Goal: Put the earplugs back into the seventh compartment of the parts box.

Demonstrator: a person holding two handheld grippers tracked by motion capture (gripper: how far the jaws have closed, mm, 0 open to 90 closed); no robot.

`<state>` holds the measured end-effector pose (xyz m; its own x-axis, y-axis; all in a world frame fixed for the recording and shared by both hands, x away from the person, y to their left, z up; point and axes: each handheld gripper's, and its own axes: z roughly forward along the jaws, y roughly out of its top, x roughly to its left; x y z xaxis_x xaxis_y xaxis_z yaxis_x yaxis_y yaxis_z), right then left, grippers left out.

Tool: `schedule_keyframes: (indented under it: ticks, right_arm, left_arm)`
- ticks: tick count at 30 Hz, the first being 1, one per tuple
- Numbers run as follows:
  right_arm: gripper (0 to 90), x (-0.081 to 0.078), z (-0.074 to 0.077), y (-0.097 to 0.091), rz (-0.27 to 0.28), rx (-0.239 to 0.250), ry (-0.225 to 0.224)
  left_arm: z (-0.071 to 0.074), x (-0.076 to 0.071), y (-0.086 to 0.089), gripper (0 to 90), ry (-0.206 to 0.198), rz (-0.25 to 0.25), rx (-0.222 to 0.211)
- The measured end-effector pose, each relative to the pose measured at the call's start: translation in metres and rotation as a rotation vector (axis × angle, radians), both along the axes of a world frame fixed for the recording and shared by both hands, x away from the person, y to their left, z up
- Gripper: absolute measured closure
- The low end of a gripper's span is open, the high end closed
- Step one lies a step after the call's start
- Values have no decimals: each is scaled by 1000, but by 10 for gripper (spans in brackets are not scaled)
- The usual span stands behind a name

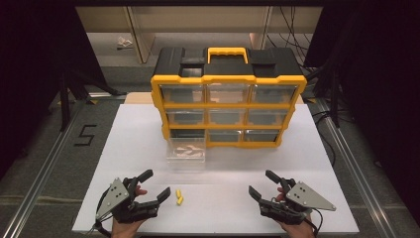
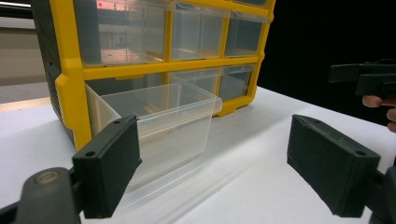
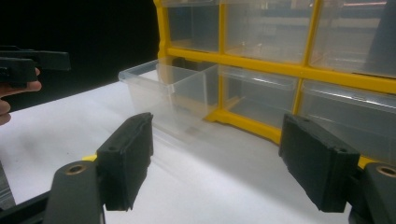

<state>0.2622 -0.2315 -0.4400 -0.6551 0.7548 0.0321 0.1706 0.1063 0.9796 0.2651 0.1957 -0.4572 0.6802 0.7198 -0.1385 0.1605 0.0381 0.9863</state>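
1. High view: the yellow-and-black drawer cabinet point(image 1: 228, 96) stands at the far side of the white table point(image 1: 297, 158), and its bottom-left clear drawer point(image 1: 186, 152) is pulled out toward the person, likely so that small parts can go in or come out. Two small yellow pieces point(image 1: 179, 196) lie on the table just beside the left gripper point(image 1: 151, 186), whose jaws are spread and hold nothing. The right gripper point(image 1: 262, 184) rests well apart from them, jaws likewise spread and empty

2. Left gripper view: the left gripper point(image 2: 215, 163) faces the pulled-out drawer point(image 2: 159, 121), near it but not touching; bare table lies between its jaws

3. Right gripper view: the right gripper point(image 3: 215, 158) is wide apart, pointing at the cabinet's point(image 3: 280, 70) lower row, touching nothing
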Motion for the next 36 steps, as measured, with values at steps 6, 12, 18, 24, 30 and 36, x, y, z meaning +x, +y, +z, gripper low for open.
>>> schedule_keyframes:
  ticks: [6, 12, 18, 24, 30, 36]
  right_arm:
    - [271, 0, 0, 0, 3, 3, 1]
    - [271, -1, 0, 0, 4, 0, -1]
    - [271, 0, 0, 3, 13, -4, -3]
    - [268, 0, 0, 5, 29, -4, 5]
    - [268, 1, 1, 8, 68, -16, 20]
    - [272, 2, 4, 17, 141, -64, 48]
  left_arm:
    - [0, 0, 0, 169, 2, -2, -1]
    - [0, 0, -1, 169, 1, -5, 1]
    - [0, -1, 0, 171, 0, -3, 0]
    - [0, -1, -1, 172, 0, -6, 4]
    - [0, -1, -1, 173, 3, -6, 4]
    - [-1, -1, -1, 173, 4, -8, 6]
